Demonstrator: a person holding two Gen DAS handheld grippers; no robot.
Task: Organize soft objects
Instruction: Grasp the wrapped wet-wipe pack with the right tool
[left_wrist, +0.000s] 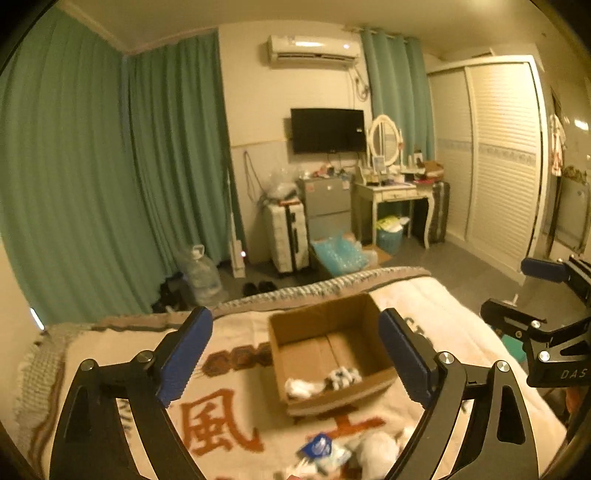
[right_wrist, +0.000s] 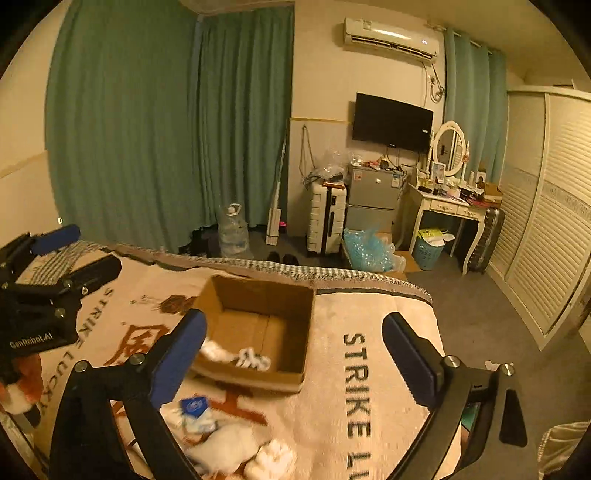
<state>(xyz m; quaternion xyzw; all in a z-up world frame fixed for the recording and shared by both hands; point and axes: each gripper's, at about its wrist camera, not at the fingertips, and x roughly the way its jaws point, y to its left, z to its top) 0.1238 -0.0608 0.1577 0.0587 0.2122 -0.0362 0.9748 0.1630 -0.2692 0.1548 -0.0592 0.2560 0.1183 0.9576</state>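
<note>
An open cardboard box sits on the cream printed blanket on the bed. Inside lie a white soft item and a black-and-white one. In front of the box lie a blue-and-white packet and white soft items. My left gripper is open and empty, held above the blanket before the box; it also shows in the right wrist view. My right gripper is open and empty; it shows at the left wrist view's right edge.
Beyond the bed's foot stand a water jug, a white suitcase, a grey cabinet, a bag of blue plastic, a dressing table and a wardrobe. An orange plush lies at the left edge.
</note>
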